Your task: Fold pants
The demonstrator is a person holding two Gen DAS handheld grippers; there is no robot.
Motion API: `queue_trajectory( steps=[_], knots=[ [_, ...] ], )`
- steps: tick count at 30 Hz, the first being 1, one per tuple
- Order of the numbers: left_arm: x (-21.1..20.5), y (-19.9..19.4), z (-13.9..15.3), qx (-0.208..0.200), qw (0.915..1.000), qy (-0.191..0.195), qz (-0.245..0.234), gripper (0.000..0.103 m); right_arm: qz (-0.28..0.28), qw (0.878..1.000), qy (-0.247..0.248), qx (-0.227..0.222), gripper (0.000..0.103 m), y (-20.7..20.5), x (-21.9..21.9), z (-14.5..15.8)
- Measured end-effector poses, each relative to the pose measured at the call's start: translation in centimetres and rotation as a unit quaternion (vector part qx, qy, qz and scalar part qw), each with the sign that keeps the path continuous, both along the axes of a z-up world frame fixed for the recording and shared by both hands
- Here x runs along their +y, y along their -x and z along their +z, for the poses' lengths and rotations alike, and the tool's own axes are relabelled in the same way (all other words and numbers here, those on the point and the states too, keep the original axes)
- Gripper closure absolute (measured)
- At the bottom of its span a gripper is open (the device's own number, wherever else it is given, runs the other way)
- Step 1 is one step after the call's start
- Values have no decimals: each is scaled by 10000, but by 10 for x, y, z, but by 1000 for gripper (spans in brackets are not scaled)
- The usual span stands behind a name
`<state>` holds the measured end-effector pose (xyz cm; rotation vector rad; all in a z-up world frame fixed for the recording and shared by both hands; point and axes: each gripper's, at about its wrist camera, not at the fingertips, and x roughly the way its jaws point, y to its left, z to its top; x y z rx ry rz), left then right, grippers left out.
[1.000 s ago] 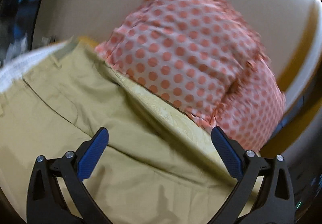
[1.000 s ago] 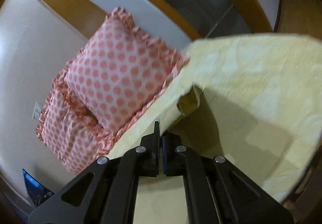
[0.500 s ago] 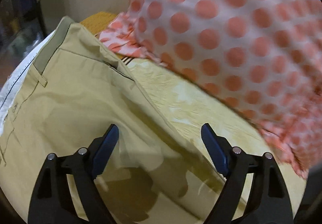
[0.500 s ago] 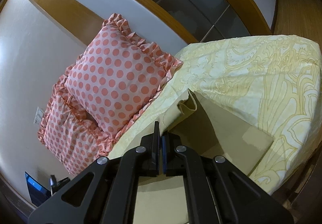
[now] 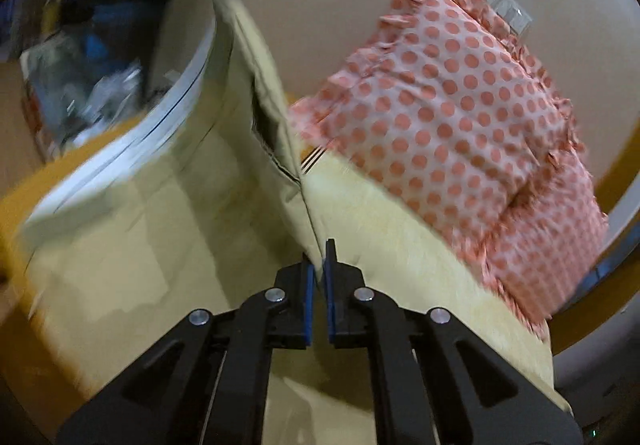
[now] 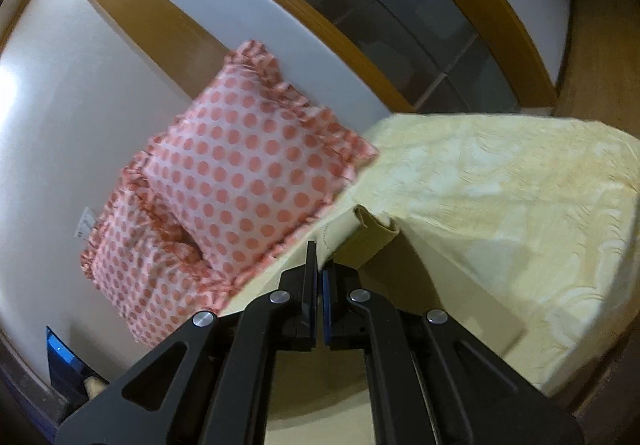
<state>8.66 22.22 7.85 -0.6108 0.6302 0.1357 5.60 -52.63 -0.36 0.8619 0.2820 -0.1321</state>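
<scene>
Khaki pants (image 5: 168, 229) could slip free if either thin pinch loosens while they are raised off the bed (image 6: 500, 213). Left gripper (image 5: 318, 265), closed on a fabric edge, has cloth rising toward 11 o'clock. Right gripper (image 6: 318, 265), also clamped on cloth, has a folded corner at 1 o'clock.
</scene>
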Motion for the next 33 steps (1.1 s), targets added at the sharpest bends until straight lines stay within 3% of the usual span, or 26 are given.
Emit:
queue_trajectory(
  steps=[2, 6, 8, 12, 19, 21, 23, 24, 26, 29, 33],
  knots=[
    [-1, 39, -31, 287, 9995, -53, 100, 98, 12, 9997, -163, 193, 101, 0, -3, -11],
    [0, 63, -73, 657, 9977, 124, 122, 98, -20, 9988, -290, 390, 101, 3, -6, -25],
    [4, 69, -77, 534, 9982, 236, 104, 97, -37, 9987, -301, 405, 101, 7, -7, -26],
    [-1, 73, -75, 459, 9989, 97, -47, 97, -221, 9979, -202, 567, 101, 20, -7, -29],
    [-17, 86, -77, 314, 9983, -411, -269, 94, -480, 9935, -26, 1034, 101, 32, -7, -39],
    [-18, 93, -72, 242, 9975, -586, -319, 87, -609, 9932, 20, 992, 89, 44, -5, -34],
    [-20, 103, -65, 156, 9965, -761, -306, 72, -948, 9918, 88, 848, 30, 63, -6, -29],
    [-20, 109, -61, 76, 9954, -924, -227, 66, -1074, 9909, 150, 797, 28, 70, -6, -28],
    [-26, 124, -45, -232, 9896, -1423, 18, 52, -1108, 9900, 201, 851, 30, 72, -7, -30],
    [-33, 131, -27, -672, 9816, -1789, 40, 38, -909, 9924, 184, 813, 40, 65, -2, -38],
    [-33, 111, -28, -723, 9803, -1837, -78, 35, -571, 9920, 728, 857, 47, 49, 24, -37]
  ],
)
